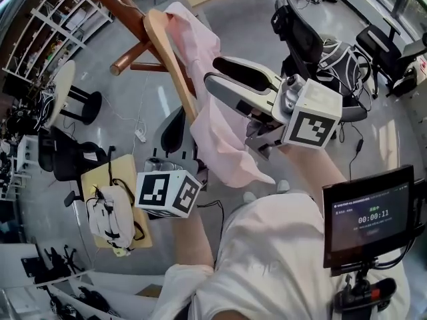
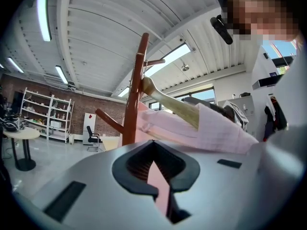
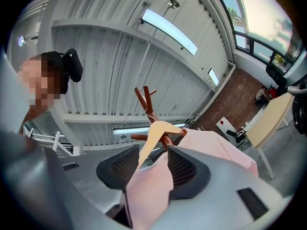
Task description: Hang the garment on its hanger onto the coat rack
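A pink garment hangs on a pale wooden hanger, held up close to the brown wooden coat rack. My right gripper is shut on the garment high up, beside the hanger's arm; in the right gripper view the cloth and the hanger run between its jaws. Lower down, my left gripper is shut on a fold of pink cloth. The hanger tilts against the rack's pole. Whether its hook sits on a peg I cannot tell.
A wooden stool with a white bag stands at lower left. Black office chairs stand at right, a round table and shelving at left. A timer screen sits at lower right.
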The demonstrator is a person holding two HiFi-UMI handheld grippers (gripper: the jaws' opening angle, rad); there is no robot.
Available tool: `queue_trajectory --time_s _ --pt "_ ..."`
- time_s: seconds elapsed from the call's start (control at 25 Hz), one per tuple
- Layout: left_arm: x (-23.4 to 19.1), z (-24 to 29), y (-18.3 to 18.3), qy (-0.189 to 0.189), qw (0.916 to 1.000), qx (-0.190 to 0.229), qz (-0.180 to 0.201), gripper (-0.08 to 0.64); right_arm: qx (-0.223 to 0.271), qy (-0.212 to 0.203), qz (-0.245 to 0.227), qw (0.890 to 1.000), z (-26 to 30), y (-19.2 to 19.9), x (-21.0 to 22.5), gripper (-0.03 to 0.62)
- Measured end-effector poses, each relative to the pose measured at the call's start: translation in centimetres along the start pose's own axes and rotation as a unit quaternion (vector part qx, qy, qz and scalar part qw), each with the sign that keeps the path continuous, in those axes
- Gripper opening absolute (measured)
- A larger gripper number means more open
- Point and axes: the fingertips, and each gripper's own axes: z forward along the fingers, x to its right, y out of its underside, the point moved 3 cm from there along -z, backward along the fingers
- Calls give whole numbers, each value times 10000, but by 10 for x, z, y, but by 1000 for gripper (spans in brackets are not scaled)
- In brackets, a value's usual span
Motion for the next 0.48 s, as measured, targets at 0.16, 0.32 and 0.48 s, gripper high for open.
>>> queue_trajectory --time_s 0.16,0.32,0.48 --pt "2 7 7 -33 10000 -68 -48 6 -95 231 -170 9995 -23 -4 19 189" --pt "4 11 15 -18 9998 -180 -65 6 -181 463 -331 9982 -46 -8 32 189" --pt "2 14 18 -27 9998 -185 -70 6 -258 684 -571 9957 -61 -11 38 189"
